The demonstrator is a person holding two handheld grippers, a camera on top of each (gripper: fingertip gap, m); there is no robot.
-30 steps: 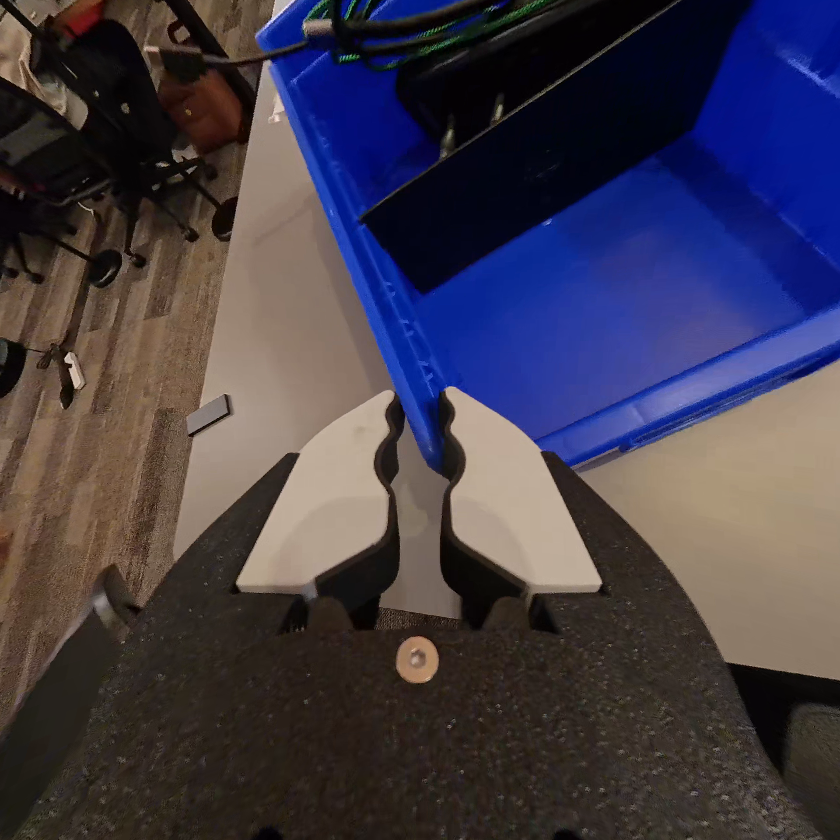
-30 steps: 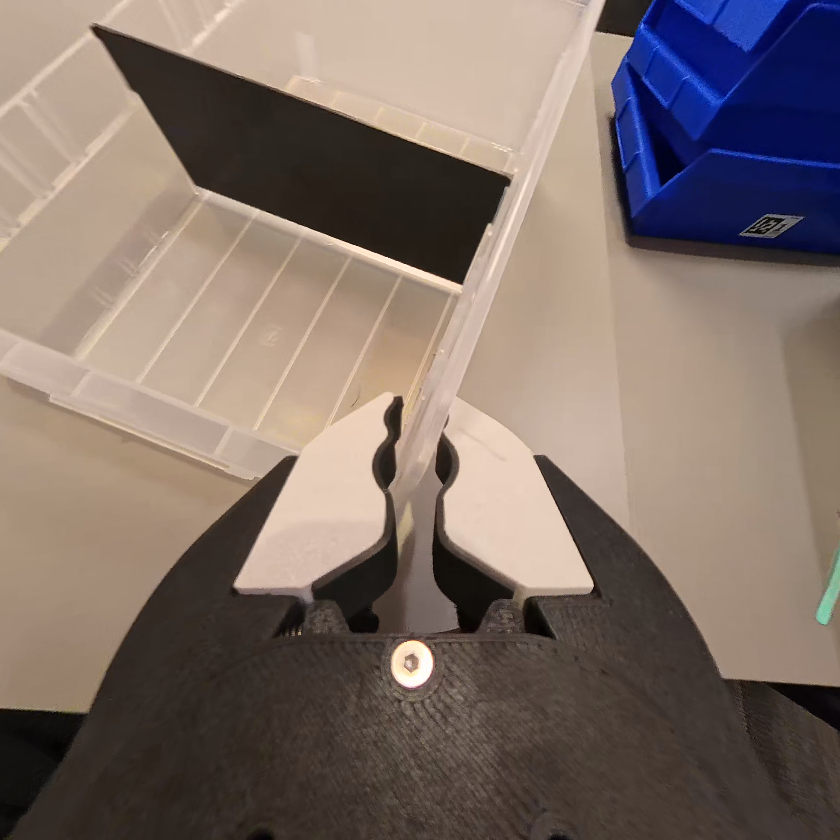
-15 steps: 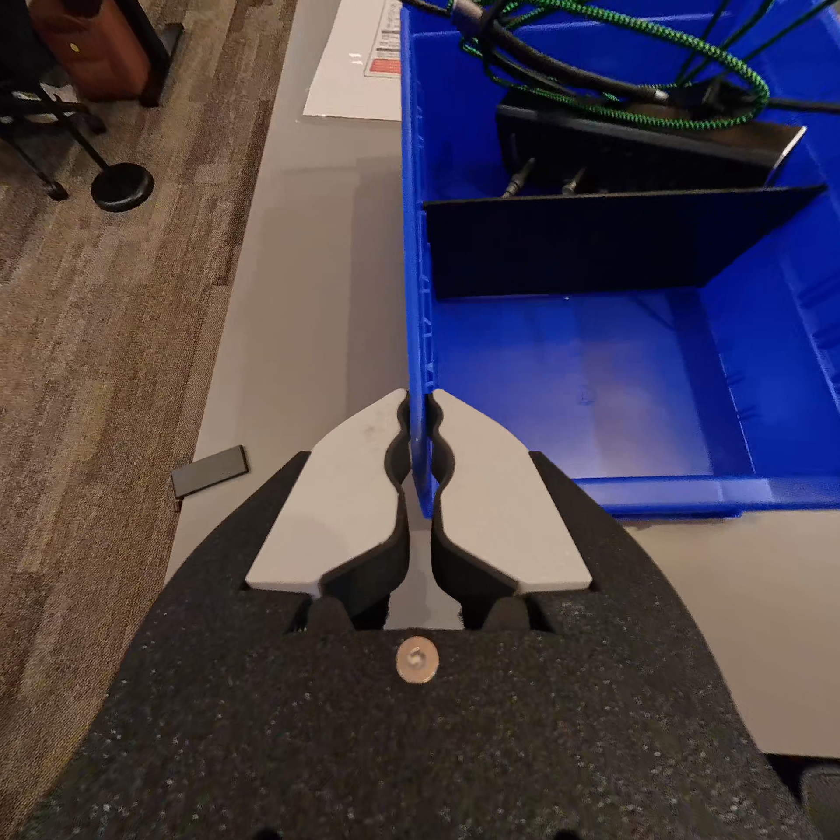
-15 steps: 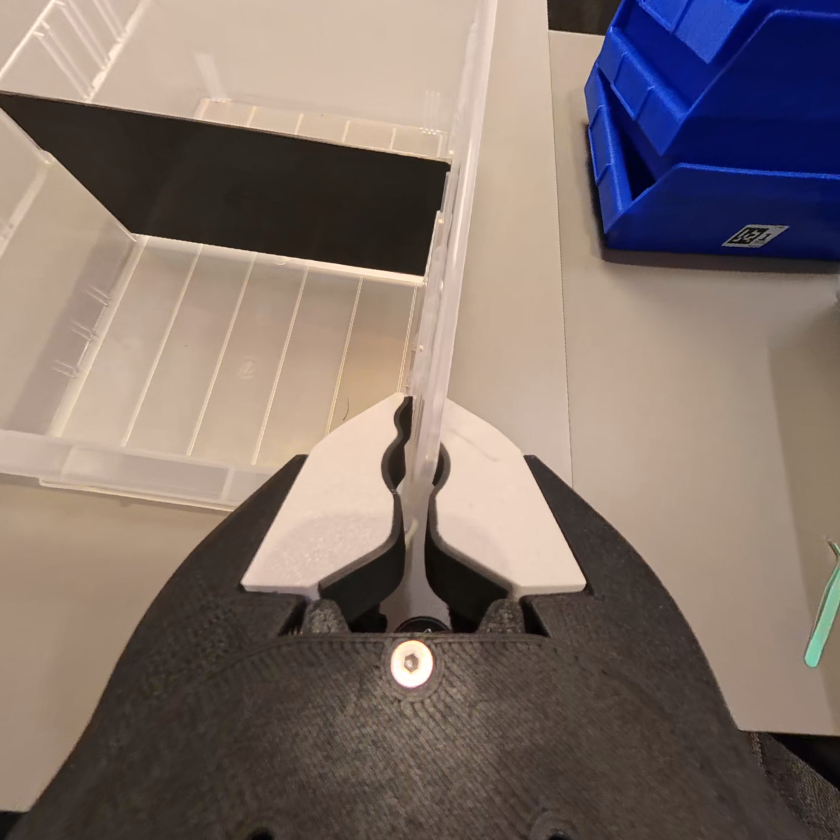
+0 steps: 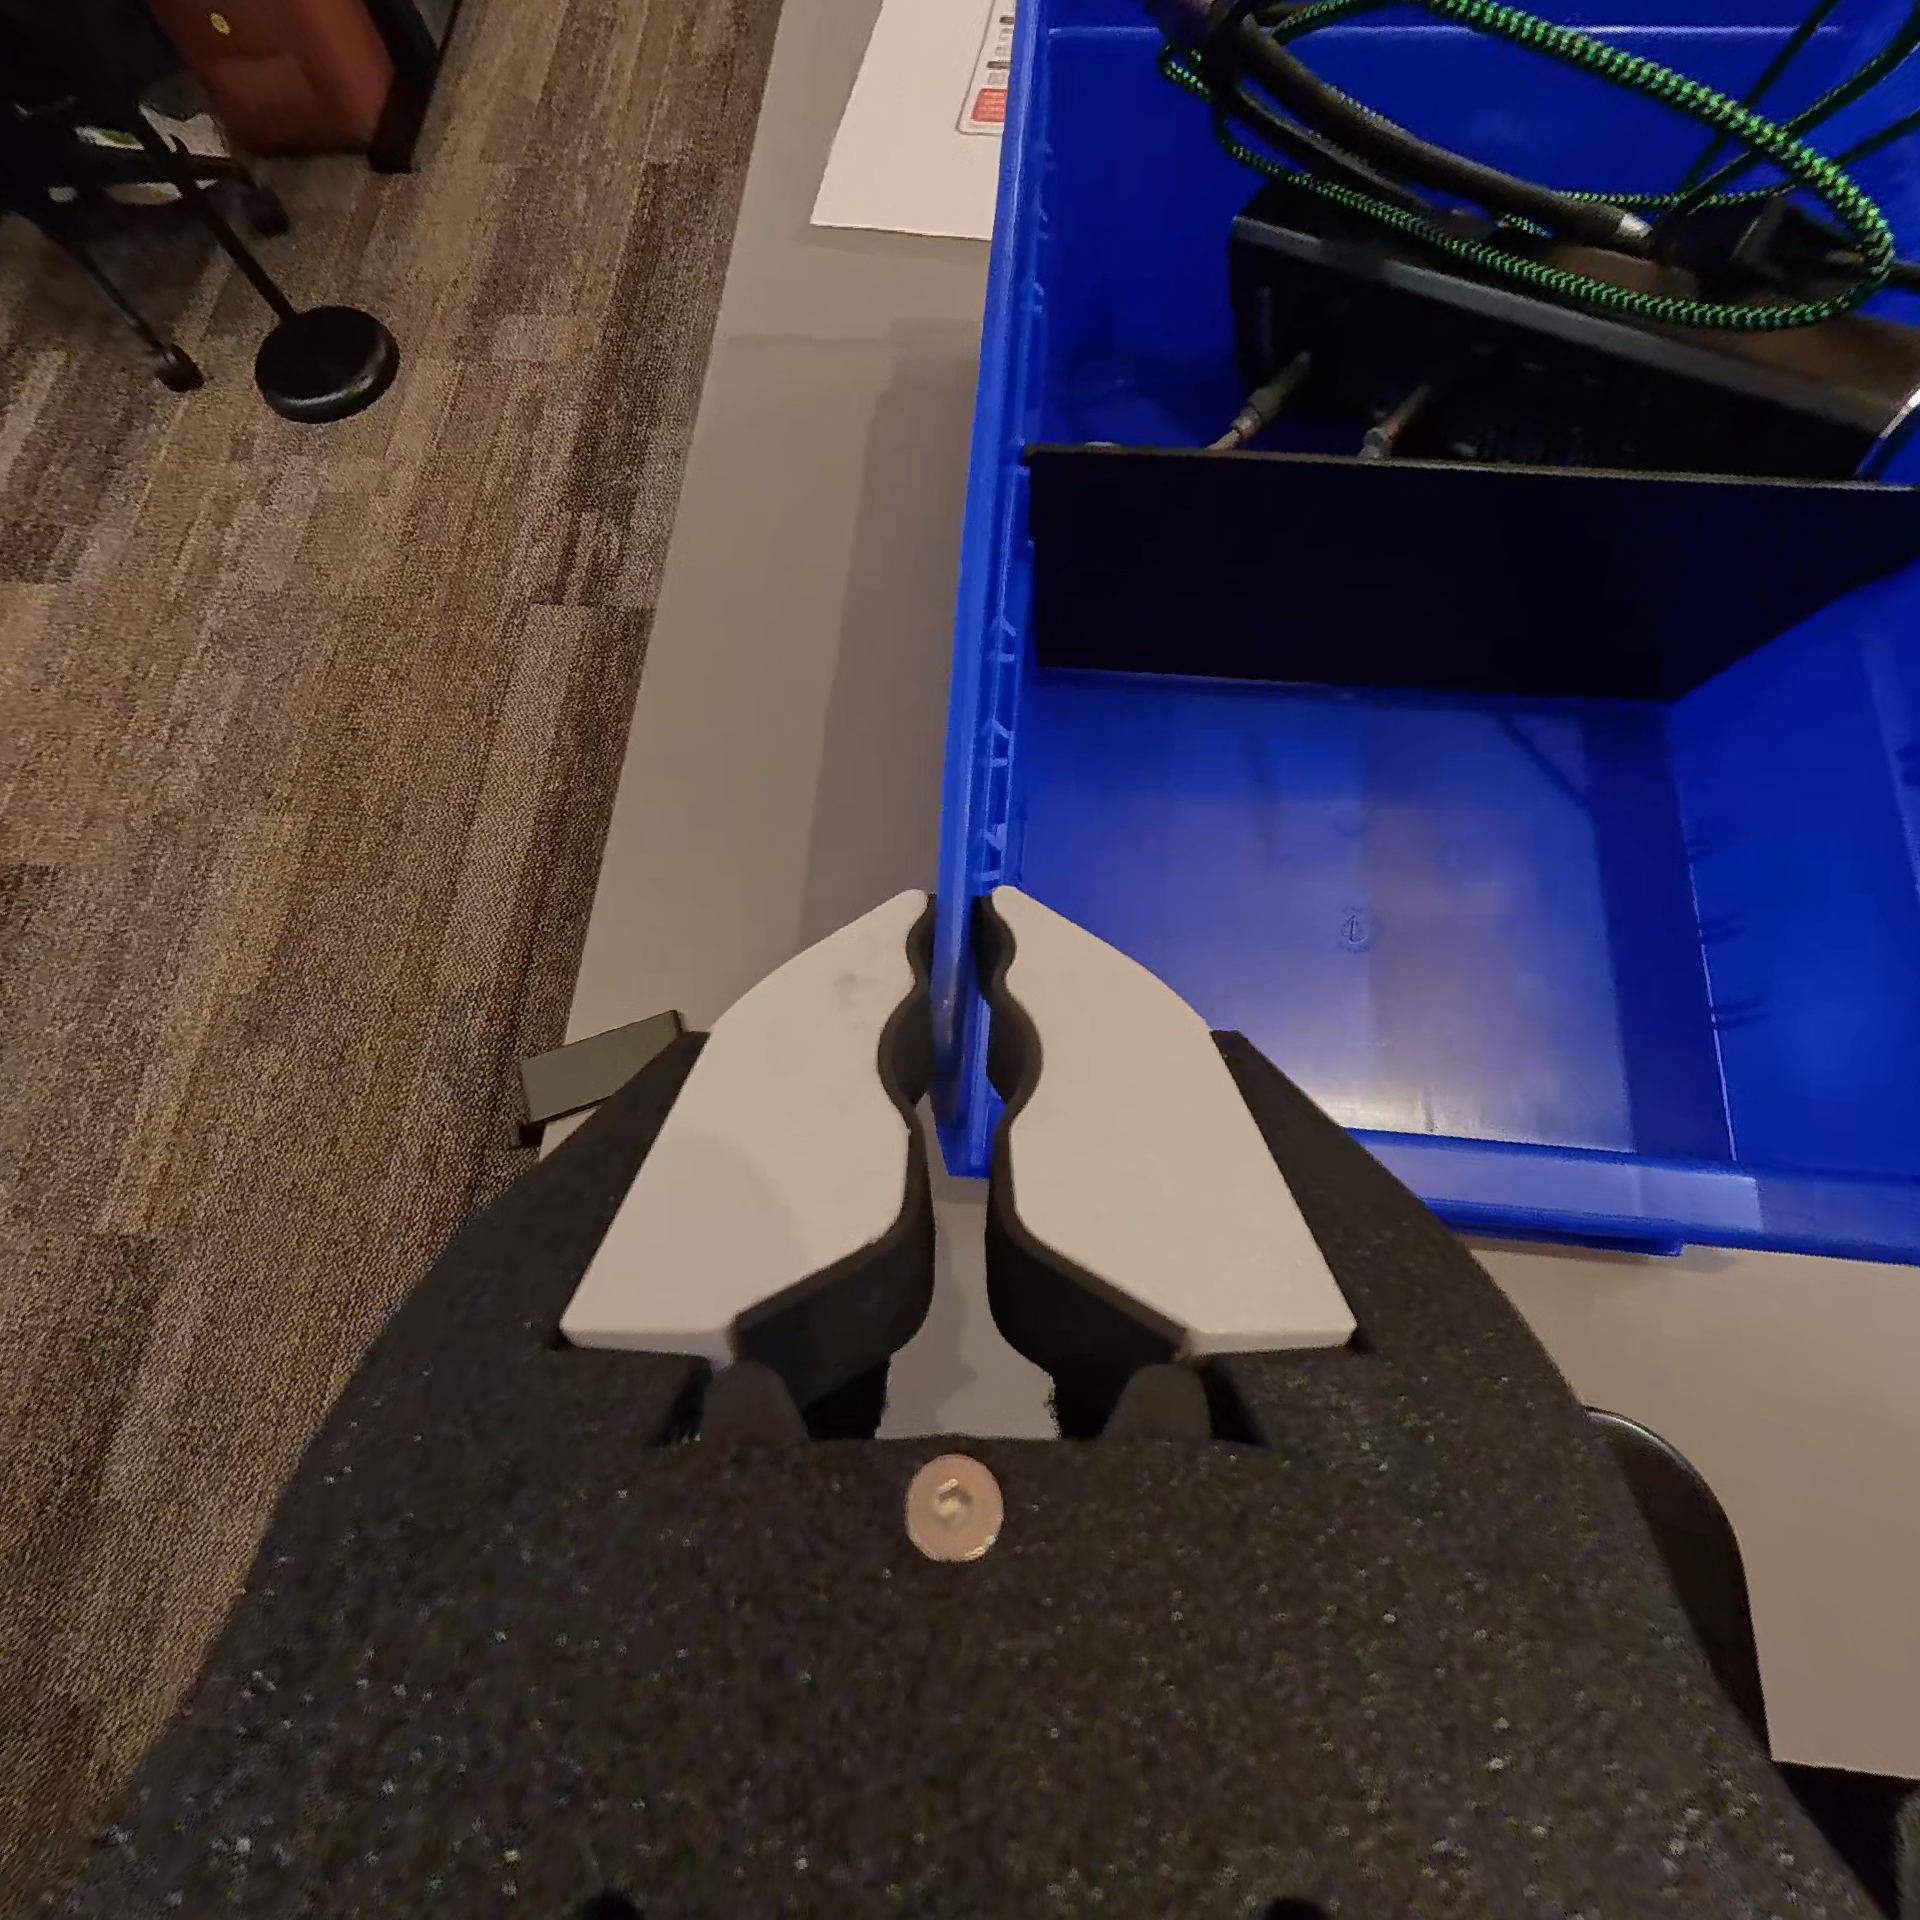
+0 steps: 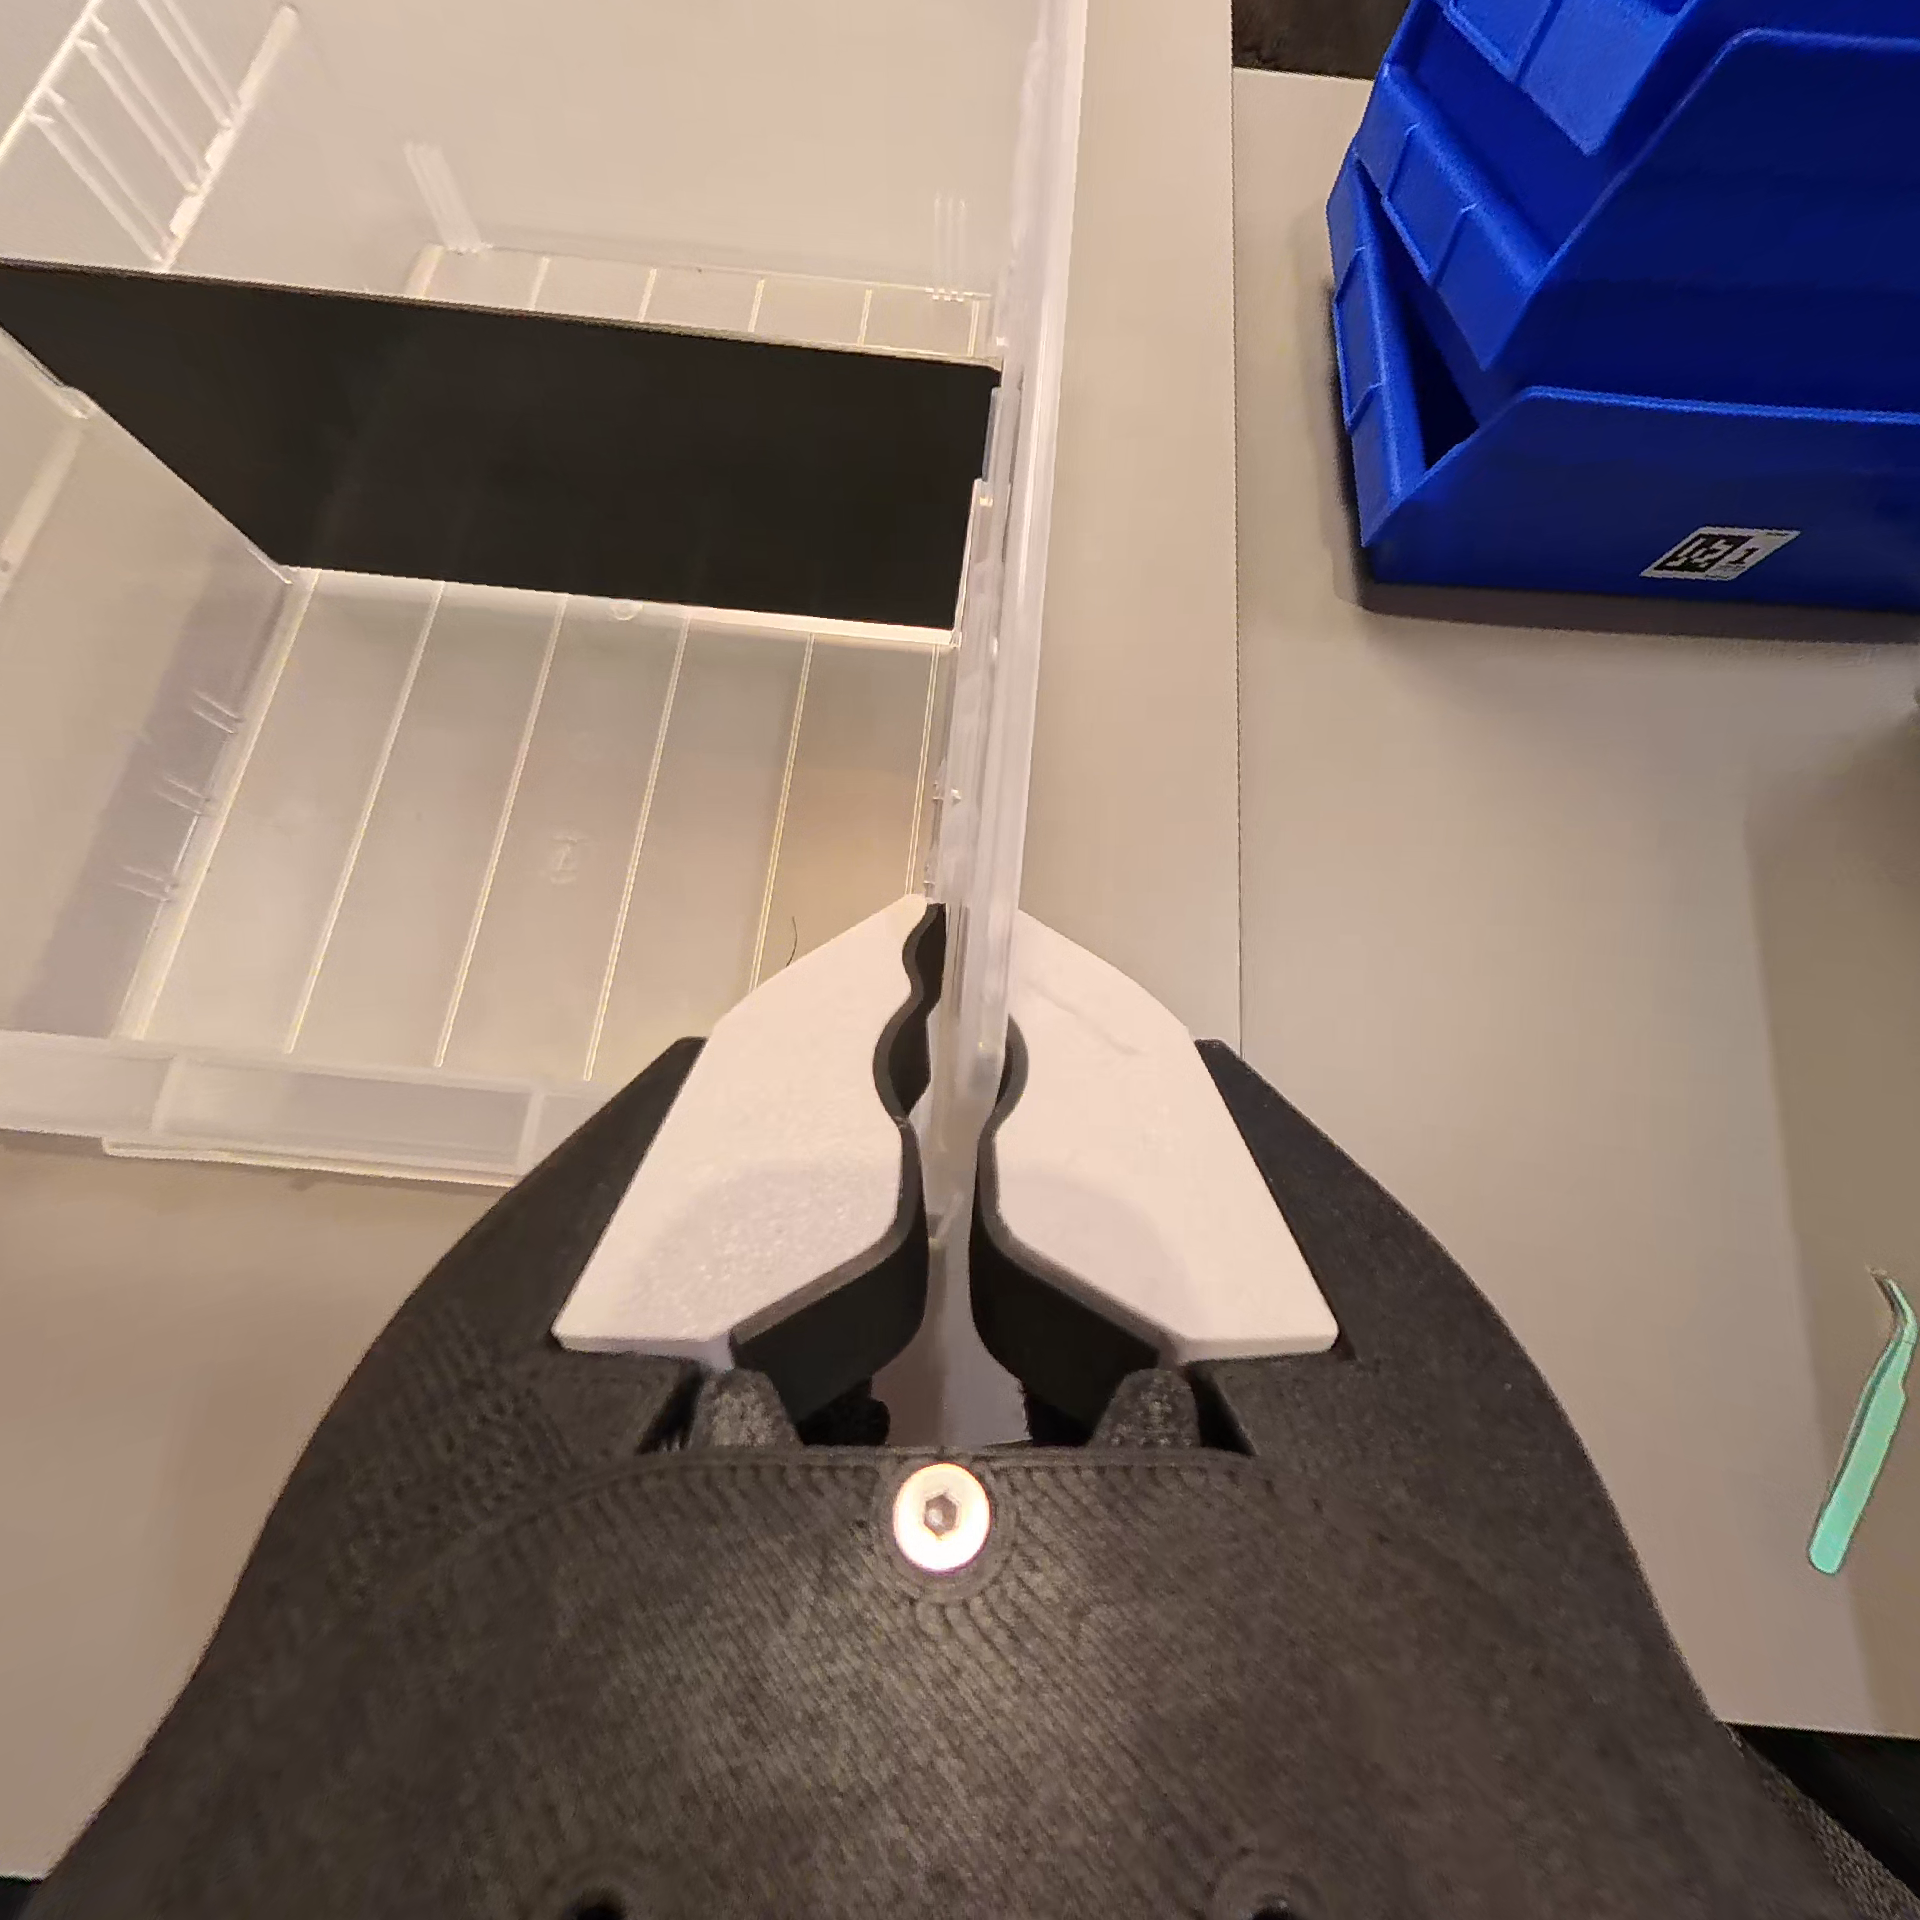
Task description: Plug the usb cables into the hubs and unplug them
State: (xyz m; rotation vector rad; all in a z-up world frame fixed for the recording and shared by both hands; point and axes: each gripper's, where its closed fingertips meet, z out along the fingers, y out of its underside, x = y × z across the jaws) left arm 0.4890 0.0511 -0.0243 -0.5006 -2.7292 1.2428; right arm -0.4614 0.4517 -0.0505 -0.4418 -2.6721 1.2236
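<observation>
My left gripper (image 5: 956,914) is shut on the left wall of a blue bin (image 5: 977,623), near its front corner. A black divider (image 5: 1403,582) splits the bin. The near compartment is empty. The far one holds a black hub (image 5: 1558,353) with green-braided and black cables (image 5: 1538,197) coiled over it. My right gripper (image 6: 971,920) is shut on the right wall of a clear plastic bin (image 6: 1023,520). That bin has its own black divider (image 6: 520,468), and what shows of both its compartments is empty.
Both bins sit on a grey table. Its left edge drops to carpet, where a chair base (image 5: 322,358) stands. A white sheet (image 5: 914,125) lies behind the blue bin, a small black block (image 5: 592,1070) at the table edge. Stacked blue bins (image 6: 1662,312) and green tweezers (image 6: 1870,1423) lie to the right. Some 105 cm of space lies between my two pairs of fingers.
Both bins have swung from a diagonal to square with my grippers. The left gripper closed on the blue wall; the right stayed clamped on the clear wall.
</observation>
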